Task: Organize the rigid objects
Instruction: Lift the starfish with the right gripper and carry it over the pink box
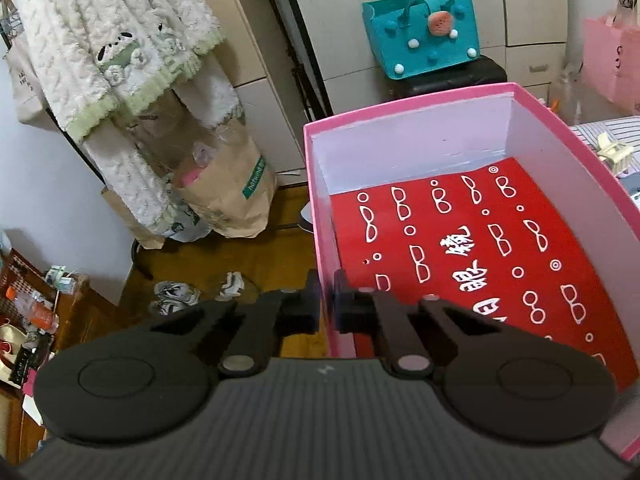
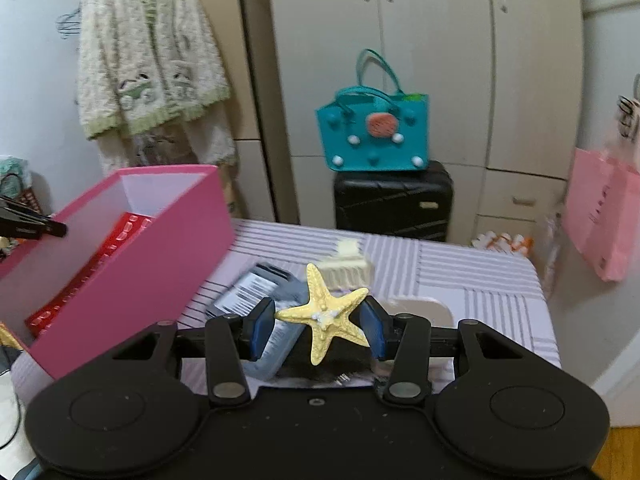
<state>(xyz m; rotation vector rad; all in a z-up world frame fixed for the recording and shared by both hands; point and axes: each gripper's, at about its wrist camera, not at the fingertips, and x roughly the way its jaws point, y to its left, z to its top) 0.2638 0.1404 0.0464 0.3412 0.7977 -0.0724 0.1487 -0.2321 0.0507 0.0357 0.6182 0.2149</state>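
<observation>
A: Starting at the left, what is the left tool [image 1: 327, 300] doing?

B: Its black fingers are pinched on the near side wall of the pink box [image 1: 440, 98], one finger outside, one inside. The box is smooth card, pink outside and pale inside, tilted at the left edge of the bed. A glossy red sheet [image 1: 472, 248] printed with white spectacles and characters lies on its floor.

A: And further right?

B: The right tool [image 2: 319, 326] holds a starfish [image 2: 326, 312] between its blue-padded fingers, raised over the near part of the bed [image 2: 480, 268]. The starfish is pale yellow, five-armed, bumpy, with small white nubs at its centre.

A: What lies under it?

B: A grey case with a barcode label [image 2: 256, 292], a cream ribbed hair claw [image 2: 348, 268] beyond it, and a flat rounded pale piece [image 2: 424, 308] to the right, all on a cover striped in lilac and white.

A: The room?

B: A fluffy cream cardigan [image 2: 148, 60] hangs at left; a teal felt bag [image 2: 374, 136] sits on a black ridged suitcase [image 2: 394, 204] before beige wardrobes; a pink paper bag [image 2: 600, 208] hangs at right.
</observation>
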